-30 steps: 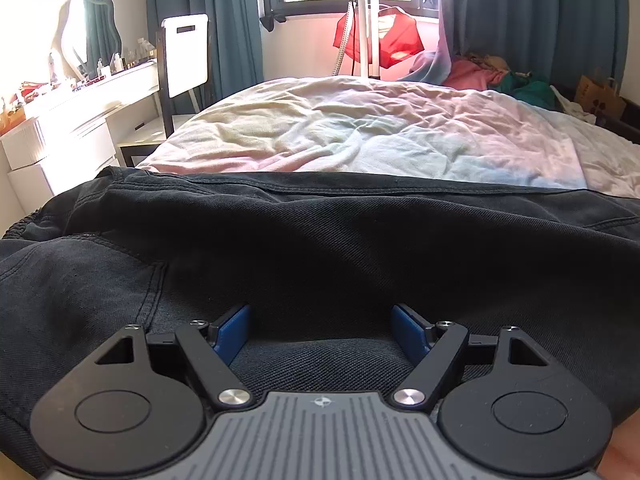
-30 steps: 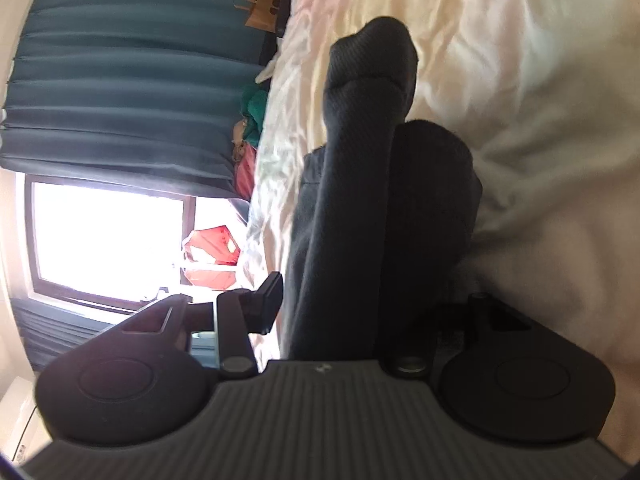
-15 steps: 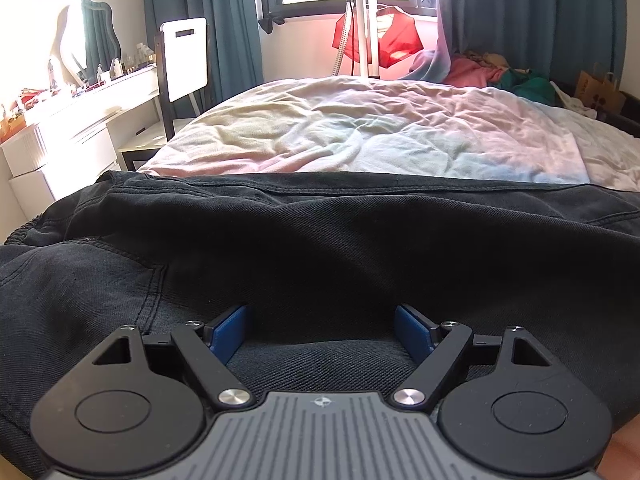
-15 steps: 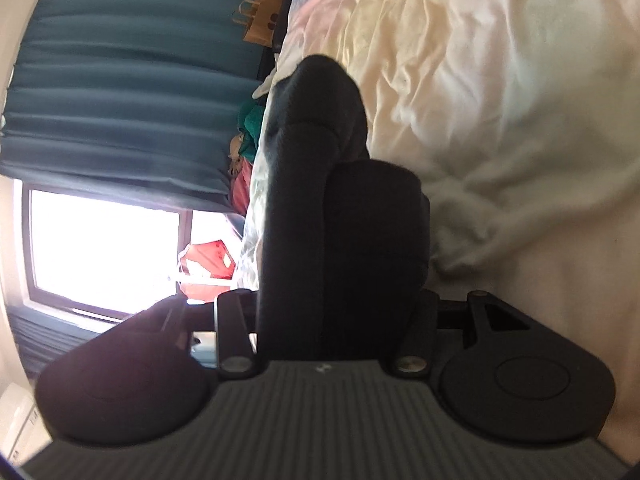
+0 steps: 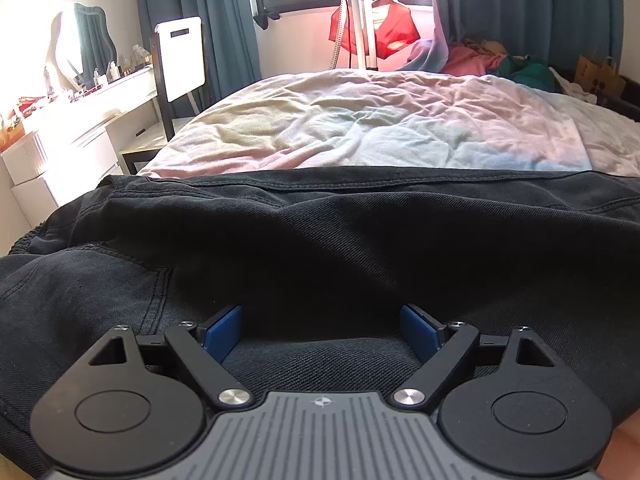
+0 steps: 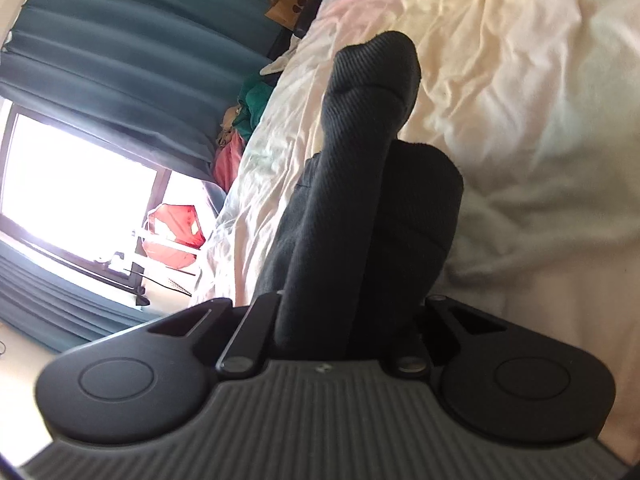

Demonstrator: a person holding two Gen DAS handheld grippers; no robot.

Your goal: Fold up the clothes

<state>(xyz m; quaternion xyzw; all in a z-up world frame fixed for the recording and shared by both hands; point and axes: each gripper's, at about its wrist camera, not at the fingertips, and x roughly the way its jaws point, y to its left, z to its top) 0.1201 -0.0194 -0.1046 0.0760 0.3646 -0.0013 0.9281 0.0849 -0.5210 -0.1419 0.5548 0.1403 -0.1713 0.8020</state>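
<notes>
Running left to right across the near bed (image 5: 360,128), the black trousers (image 5: 320,248) lie with their long axis square to the left gripper (image 5: 322,330), whose blue fingers (image 5: 224,330) stand spread on the cloth. Fingers of the right gripper (image 6: 348,320) are clenched on a lifted trouser fold (image 6: 360,200). Teal curtains (image 5: 532,4) hang far.
</notes>
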